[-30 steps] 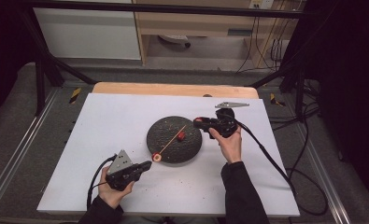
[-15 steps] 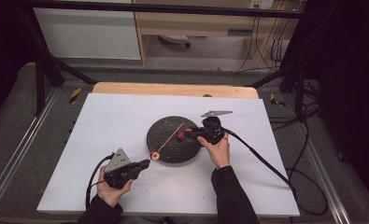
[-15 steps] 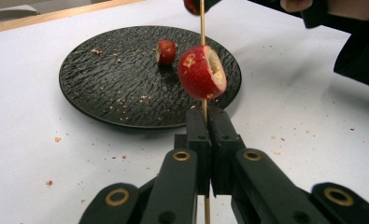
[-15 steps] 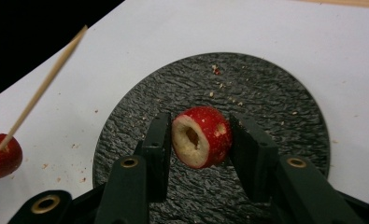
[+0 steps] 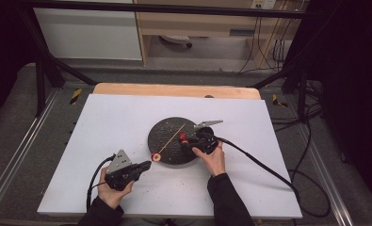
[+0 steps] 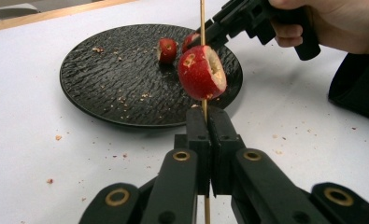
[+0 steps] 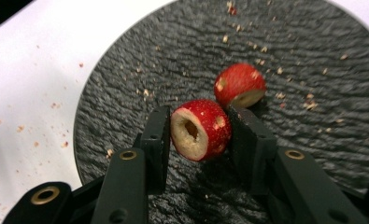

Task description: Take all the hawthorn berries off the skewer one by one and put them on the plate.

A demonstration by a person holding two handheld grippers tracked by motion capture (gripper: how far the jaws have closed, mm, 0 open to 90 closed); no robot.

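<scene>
My left gripper (image 5: 147,165) (image 6: 206,121) rests near the table's front, shut on a thin wooden skewer (image 5: 172,138) (image 6: 202,14). The stick slants up over the black textured plate (image 5: 165,132) (image 6: 107,79). A cored red fruit (image 5: 155,157) (image 6: 202,72) is threaded on it just above the jaws. My right gripper (image 5: 187,140) (image 7: 198,126) hangs low over the plate's right side, shut on a second cored red fruit (image 7: 201,128) (image 6: 191,39), close beside the skewer. A third red fruit (image 7: 240,84) (image 6: 167,49) lies on the plate (image 7: 313,93).
The plate stands mid-table on a white board (image 5: 249,179) with a wooden strip (image 5: 174,90) along its far edge. Fruit crumbs dot the plate and the board around it. Cables trail from both grippers, and metal rails run along both sides of the table.
My right gripper has come left and down with its fruit, from the plate's right rim to low over the plate by the skewer. The left gripper and skewer have stayed put.
</scene>
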